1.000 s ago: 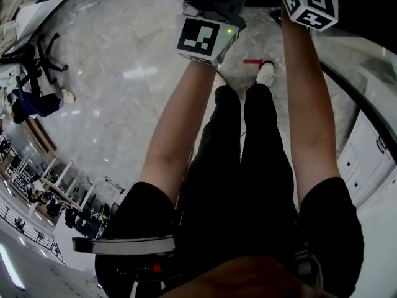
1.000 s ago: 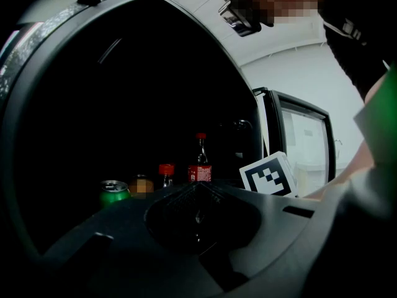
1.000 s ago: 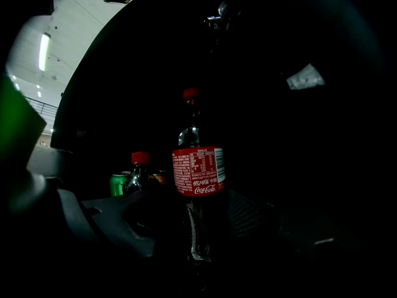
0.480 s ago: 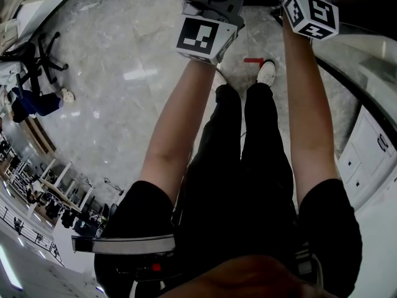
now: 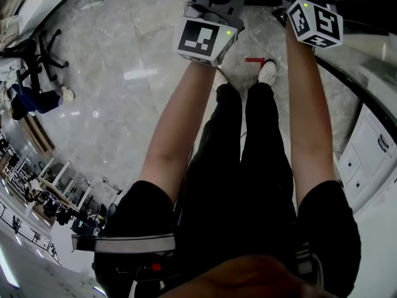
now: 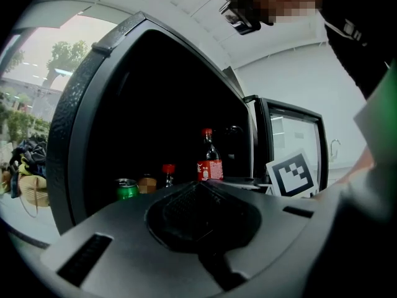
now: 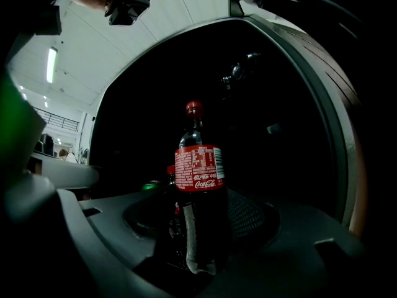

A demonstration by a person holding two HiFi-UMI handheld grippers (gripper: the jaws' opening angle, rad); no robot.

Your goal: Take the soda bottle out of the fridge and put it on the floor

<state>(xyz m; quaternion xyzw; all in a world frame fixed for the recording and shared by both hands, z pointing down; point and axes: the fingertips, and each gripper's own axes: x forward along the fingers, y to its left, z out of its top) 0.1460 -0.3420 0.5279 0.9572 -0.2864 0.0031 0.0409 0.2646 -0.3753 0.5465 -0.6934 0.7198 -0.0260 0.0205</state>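
Note:
The soda bottle (image 7: 198,185), dark cola with a red cap and a red label, stands upright between the jaws of my right gripper (image 7: 200,231), which is shut on its lower body. In the left gripper view the same bottle (image 6: 209,161) shows in front of the dark fridge opening (image 6: 167,117), next to the right gripper's marker cube (image 6: 291,174). My left gripper (image 6: 198,188) points level at the fridge, its jaws together and empty. In the head view both marker cubes, left (image 5: 203,39) and right (image 5: 316,22), are held out ahead over the floor (image 5: 124,104).
Inside the fridge are a green can (image 6: 127,189), a small red-capped bottle (image 6: 168,174) and a brown jar (image 6: 147,184). The open fridge door (image 6: 291,148) is at the right. An office chair (image 5: 43,54) stands left, white cabinets (image 5: 366,160) right, and a red mark (image 5: 253,59) lies by the person's shoes.
In the head view the right marker cube has shifted down the picture, back toward the person. The left cube has hardly moved.

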